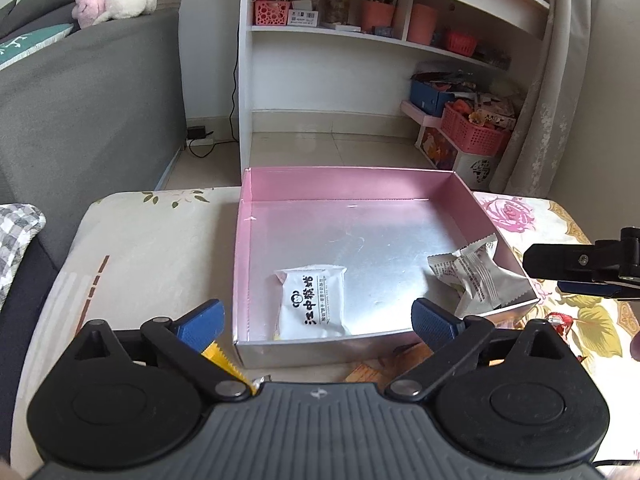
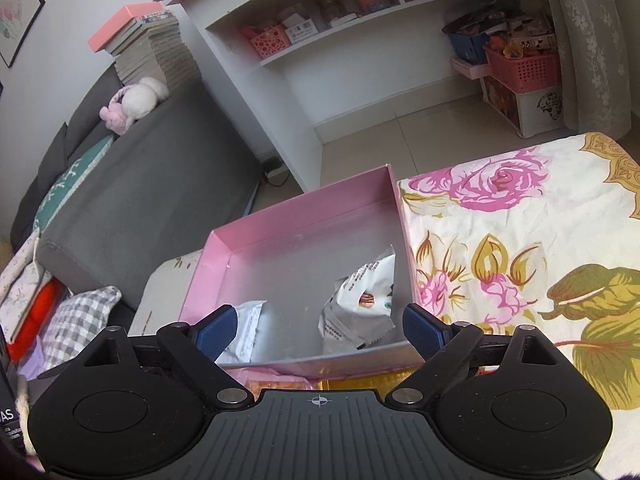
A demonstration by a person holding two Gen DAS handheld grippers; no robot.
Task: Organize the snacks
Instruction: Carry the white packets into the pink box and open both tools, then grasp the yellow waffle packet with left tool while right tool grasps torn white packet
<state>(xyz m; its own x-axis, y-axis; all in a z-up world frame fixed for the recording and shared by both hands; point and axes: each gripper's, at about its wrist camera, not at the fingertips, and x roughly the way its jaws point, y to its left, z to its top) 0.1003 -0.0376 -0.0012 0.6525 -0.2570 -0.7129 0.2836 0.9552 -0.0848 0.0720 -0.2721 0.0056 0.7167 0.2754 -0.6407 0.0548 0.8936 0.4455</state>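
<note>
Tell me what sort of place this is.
Most likely a home living room: a grey sofa with a plush toy on its back, a white shelf unit full of baskets and boxes, and a table under a floral cloth holding a pink snack box.

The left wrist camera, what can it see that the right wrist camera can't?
Only the left wrist view shows the other gripper, the right gripper, poking in from the side, and the black writing on the flat white snack packet. Only the right wrist view shows the framed picture on the wall and the red cloth by the sofa. Both show the pink box with two white packets inside, including the crinkled packet, the flowery tablecloth, the white shelf and the plush toy.
</note>
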